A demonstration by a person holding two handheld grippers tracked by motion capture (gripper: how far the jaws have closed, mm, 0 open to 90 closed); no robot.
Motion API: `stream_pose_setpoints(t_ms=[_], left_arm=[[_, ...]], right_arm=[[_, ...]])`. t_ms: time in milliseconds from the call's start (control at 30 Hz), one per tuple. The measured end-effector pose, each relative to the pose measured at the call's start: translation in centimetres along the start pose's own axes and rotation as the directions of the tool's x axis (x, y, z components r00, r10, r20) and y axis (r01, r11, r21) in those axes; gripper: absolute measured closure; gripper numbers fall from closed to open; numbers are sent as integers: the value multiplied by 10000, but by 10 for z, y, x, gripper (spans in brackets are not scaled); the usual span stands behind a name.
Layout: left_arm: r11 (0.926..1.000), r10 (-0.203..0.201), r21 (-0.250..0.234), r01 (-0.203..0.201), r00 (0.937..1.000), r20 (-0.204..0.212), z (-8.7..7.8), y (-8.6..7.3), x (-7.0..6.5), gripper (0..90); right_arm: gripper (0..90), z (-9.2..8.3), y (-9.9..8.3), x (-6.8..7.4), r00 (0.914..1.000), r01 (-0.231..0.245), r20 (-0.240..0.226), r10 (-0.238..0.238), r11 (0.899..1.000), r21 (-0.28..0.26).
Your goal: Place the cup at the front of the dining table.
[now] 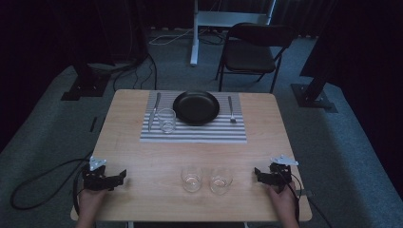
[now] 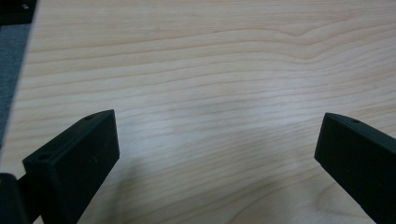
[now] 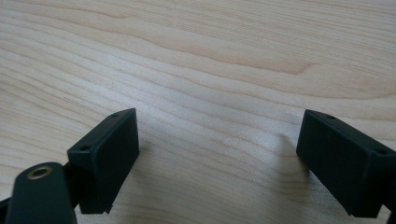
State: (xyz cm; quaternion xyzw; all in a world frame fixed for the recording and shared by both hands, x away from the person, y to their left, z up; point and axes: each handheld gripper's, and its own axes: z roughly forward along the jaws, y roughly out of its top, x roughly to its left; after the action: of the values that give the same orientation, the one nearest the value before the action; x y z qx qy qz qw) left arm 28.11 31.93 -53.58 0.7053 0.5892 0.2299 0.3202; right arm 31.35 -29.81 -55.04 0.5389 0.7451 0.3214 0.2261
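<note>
High view: two empty glasses (image 1: pixel 192 180) (image 1: pixel 221 180) stand near the table's (image 1: pixel 142 156) front edge, between the left gripper (image 1: pixel 119 179) and right gripper (image 1: pixel 258 173); probably fragile and slippery, best held around the wall. Left gripper view: jaws spread wide over bare wood. Right gripper view: likewise parted, with nothing between them and the glasses out of frame.

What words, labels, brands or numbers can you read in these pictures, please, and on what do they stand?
None: no text can be read anywhere.
The black plate, striped placemat, three glasses and wooden table show no print.
The left gripper and right gripper show no markings.
</note>
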Motion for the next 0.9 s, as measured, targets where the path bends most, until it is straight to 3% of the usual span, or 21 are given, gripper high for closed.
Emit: stream_pose_setpoints(t_ms=[567,733,900], left_arm=[[9983,-470,291,502,9938,-1010,-14,-18,14,3],[9972,-626,341,668,9919,-1104,-16,-22,16,3],[9965,-432,665,512,9923,-1164,-15,-26,13,3]], right_arm=[[125,0,0,0,10000,0,-2,0,10000,0],[125,0,0,0,10000,2,-1,-2,10000,0],[125,0,0,0,10000,0,-2,0,10000,0]])
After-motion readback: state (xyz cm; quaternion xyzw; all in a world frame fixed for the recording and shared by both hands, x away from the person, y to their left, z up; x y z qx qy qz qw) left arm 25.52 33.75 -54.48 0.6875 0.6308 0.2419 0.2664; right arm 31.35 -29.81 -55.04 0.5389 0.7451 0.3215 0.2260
